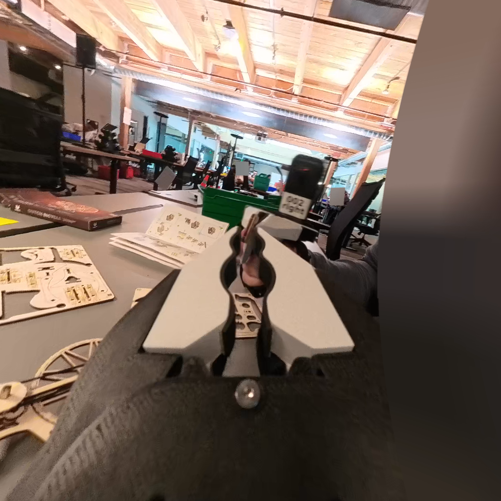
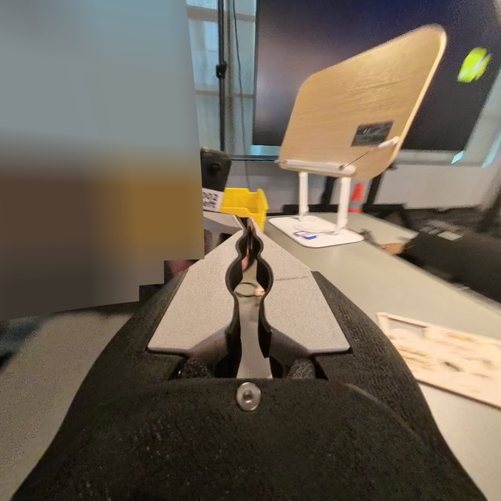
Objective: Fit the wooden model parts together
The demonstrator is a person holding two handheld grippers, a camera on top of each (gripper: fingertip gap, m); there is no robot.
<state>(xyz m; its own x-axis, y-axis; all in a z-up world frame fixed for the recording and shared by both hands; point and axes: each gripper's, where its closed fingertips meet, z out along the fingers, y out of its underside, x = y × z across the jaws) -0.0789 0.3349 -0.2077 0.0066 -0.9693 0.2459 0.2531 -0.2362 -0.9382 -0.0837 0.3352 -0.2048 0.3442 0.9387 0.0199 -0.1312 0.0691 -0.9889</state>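
Left gripper: your left gripper (image 1: 248,233) fills the lower centre of the left wrist view, its grey fingers (image 1: 200,292) drawn together at the tips. A thin wooden piece (image 1: 250,245) sits edge-on between the tips, and they look pinched on it.
Right gripper: in its own view your right gripper (image 2: 249,233) is nearly closed on a thin dark-edged piece (image 2: 250,238) at the tips. In the left wrist view it appears just beyond your left tips, at centre right of the frame, meeting them tip to tip.
Held parts: blurred and seen edge-on, so you cannot tell whether they are one piece or two, or how they join.
Wooden sheets: a laser-cut sheet (image 1: 54,276) lies flat on the grey table (image 1: 130,271) at left of the frame; a spoked wheel assembly (image 1: 40,385) is at lower left; another sheet (image 1: 246,311) shows through the gap between your left fingers.
Instructions: an open booklet (image 1: 173,235) lies at centre, behind the sheet.
Box: a long dark box (image 1: 59,208) at upper left carries printing, too blurred to make out.
Labels: each gripper has a white sticker (image 1: 295,206) with writing.
Right view surroundings: a yellow bin (image 2: 244,203) sits at centre, and a wood-faced stand (image 2: 352,103) with a small dark label at upper right.
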